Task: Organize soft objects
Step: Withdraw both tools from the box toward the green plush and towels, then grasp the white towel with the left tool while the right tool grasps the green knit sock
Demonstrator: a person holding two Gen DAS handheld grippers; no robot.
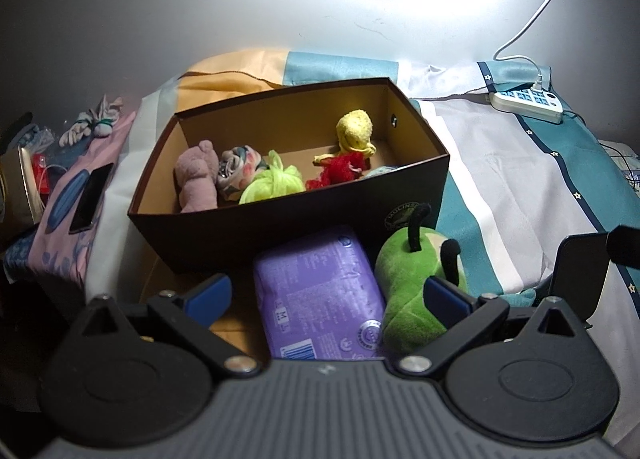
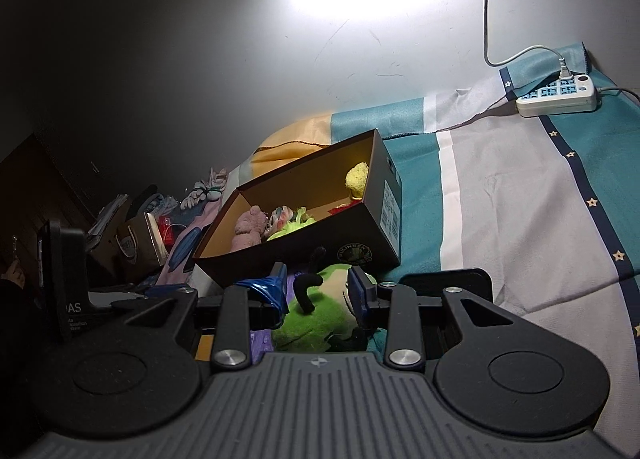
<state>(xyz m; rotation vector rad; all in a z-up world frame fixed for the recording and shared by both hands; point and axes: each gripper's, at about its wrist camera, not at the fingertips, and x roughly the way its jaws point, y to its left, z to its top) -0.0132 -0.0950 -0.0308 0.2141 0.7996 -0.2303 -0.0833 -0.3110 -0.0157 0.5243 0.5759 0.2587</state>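
Two grippers being held over bed (image 1: 500, 163); left gripper (image 1: 326, 295) being kept spread wide, nothing pinched, purple pack (image 1: 320, 291) lying between its fingers; right gripper (image 2: 318, 293) being closed around green plush toy (image 2: 320, 319), pads against both its sides. Toy and pack lying side by side, just in front of brown box (image 1: 240, 235) near bed's middle. Pink plush (image 1: 196, 179), yellow doll (image 1: 352, 139), green mesh puff (image 1: 272, 183) being kept inside box. Power strip (image 1: 528, 101) lying at far edge
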